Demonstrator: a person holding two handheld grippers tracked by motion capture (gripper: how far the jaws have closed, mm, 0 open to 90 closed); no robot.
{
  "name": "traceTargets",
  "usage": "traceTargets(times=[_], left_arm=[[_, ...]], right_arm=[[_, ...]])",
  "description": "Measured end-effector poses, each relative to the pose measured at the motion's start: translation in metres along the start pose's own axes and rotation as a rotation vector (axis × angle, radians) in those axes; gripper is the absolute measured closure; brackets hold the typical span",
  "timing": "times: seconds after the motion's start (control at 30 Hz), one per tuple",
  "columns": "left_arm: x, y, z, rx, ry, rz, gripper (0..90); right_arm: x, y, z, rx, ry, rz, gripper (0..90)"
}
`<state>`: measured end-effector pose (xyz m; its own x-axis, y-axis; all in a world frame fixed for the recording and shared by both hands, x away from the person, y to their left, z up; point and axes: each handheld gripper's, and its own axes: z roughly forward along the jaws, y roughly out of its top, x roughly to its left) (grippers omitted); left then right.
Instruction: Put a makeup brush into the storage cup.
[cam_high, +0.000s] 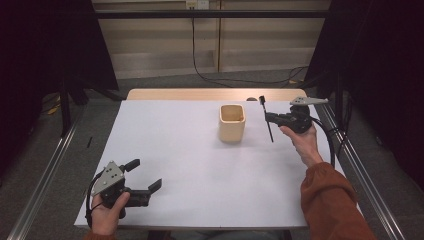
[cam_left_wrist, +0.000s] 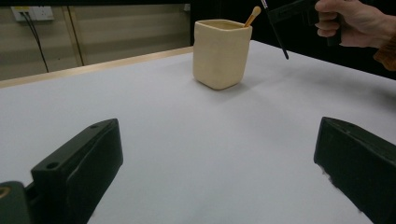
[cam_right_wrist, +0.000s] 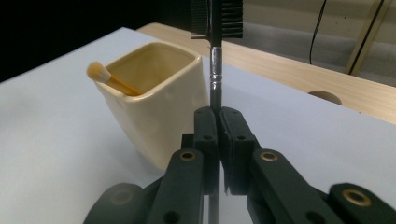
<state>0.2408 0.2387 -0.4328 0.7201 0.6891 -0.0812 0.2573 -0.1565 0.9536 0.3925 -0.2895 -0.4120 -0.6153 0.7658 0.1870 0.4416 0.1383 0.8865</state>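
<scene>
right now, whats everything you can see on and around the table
cup: 1, cream, upright on the far middle of the table
small brush: 1, tan, leaning inside the cup
comb brush: 1, black, thin handle, held above the table right of the cup
table: 1, white top, wooden strip along the far edge
wall socket: 1, pale, back wall, black cable hanging from it
left claw: 1, black, open, near left corner
right claw: 1, black, shut on the comb brush

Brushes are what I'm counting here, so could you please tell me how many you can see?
2: a small brush leaning inside the cup, and a black brush clamped upright in the right gripper. More may lie hidden in the cup.
</scene>
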Motion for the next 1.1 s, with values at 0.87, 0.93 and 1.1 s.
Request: traceTargets(times=[0.87,0.93,1.1], left_arm=[[0.002,0.000,-0.002,0.000,-0.003,-0.003,1.3],[0.002,0.001,-0.002,-0.006,0.000,-0.003,1.3],[0.001,0.001,-0.002,-0.009,0.006,-0.004,1.4]], right_arm=[[0.005,0.009,-0.024,-0.204,0.040,0.027,86.8],[0.006,0.012,-0.027,-0.217,0.045,0.026,86.7],[0.008,0.017,-0.031,-0.241,0.051,0.023,86.8]])
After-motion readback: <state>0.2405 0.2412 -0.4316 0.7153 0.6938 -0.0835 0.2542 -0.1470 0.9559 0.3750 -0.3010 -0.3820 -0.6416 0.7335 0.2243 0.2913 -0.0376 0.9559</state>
